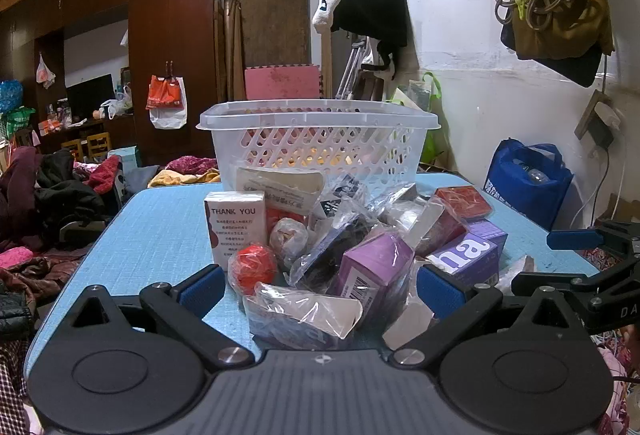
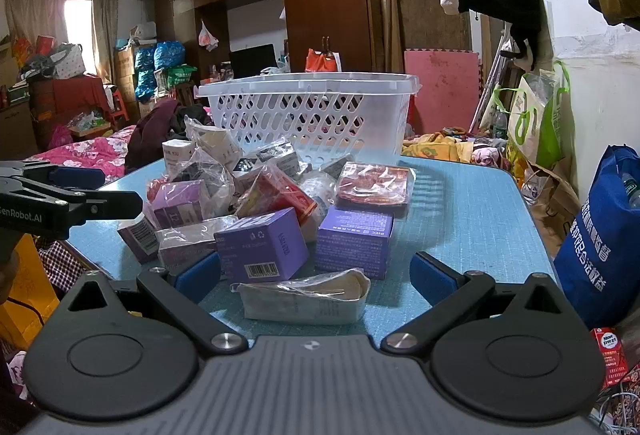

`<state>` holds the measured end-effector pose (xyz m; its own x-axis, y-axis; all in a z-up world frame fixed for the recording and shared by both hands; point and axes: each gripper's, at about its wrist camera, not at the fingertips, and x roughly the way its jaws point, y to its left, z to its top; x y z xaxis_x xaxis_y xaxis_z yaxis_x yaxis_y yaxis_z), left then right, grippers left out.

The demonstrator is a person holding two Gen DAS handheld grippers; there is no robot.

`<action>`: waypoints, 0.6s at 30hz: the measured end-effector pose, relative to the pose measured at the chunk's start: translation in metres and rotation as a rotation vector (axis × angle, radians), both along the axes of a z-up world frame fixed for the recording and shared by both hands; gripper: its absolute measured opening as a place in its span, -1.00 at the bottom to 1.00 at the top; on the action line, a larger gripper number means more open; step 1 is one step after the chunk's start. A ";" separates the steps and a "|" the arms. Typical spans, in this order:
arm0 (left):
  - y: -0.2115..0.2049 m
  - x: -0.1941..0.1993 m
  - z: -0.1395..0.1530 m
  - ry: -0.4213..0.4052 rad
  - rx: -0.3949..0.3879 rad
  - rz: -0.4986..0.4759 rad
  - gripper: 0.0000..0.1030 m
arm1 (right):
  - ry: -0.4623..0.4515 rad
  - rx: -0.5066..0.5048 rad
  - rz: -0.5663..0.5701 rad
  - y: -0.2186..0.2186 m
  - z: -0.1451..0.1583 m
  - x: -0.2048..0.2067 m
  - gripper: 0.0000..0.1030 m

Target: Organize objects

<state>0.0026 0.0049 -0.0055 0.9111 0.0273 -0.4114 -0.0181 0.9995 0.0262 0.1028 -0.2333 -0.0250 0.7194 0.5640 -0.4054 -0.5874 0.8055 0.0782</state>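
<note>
1. A blue tabletop is seen from two wrist cameras, with a heap of small packaged goods gathered at its middle and a white perforated plastic basket set just behind the heap, at 12 o'clock from both tools
2. The left tool is held with its blue pads spread wide and nothing pressed between them; a crinkled clear bag and a red ball in plastic wrap lie in the gap without being gripped
3. The right tool is likewise held wide and empty, with a flat wrapped packet lying between its pads and a purple box just beyond, at 11 o'clock
4. In the left view a white "THANK YOU" box stands upright at 10 o'clock of the heap, and a red wrapped box lies at 2 o'clock
5. In the right view the left tool is seen at 9 o'clock, level with the heap's near edge
6. The basket appears empty as far as can be told through its holes; it is judged to be placed behind the heap so that goods can be lifted forward into it
7. Both tools are judged to be poised at the near edge, opened fully, so that the nearest items can be taken first; no sorting seems yet done
</note>
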 end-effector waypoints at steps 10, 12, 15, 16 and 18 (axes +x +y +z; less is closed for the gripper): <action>0.000 0.000 0.000 0.003 -0.001 -0.002 1.00 | 0.001 -0.002 0.002 0.001 -0.001 0.000 1.00; 0.000 0.000 0.000 0.003 -0.001 -0.003 1.00 | 0.001 -0.003 0.004 0.001 -0.001 0.000 1.00; 0.000 0.000 -0.001 0.003 -0.002 -0.003 1.00 | 0.001 -0.004 0.006 0.001 -0.001 -0.001 1.00; 0.000 0.000 0.000 0.003 -0.002 -0.003 1.00 | 0.001 -0.003 0.006 0.001 -0.001 -0.001 1.00; 0.000 0.000 -0.001 0.003 -0.001 -0.003 1.00 | 0.001 -0.003 0.006 0.001 -0.001 -0.001 1.00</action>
<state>0.0024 0.0048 -0.0060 0.9099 0.0246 -0.4141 -0.0154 0.9996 0.0255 0.1021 -0.2318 -0.0262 0.7158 0.5668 -0.4079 -0.5921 0.8023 0.0759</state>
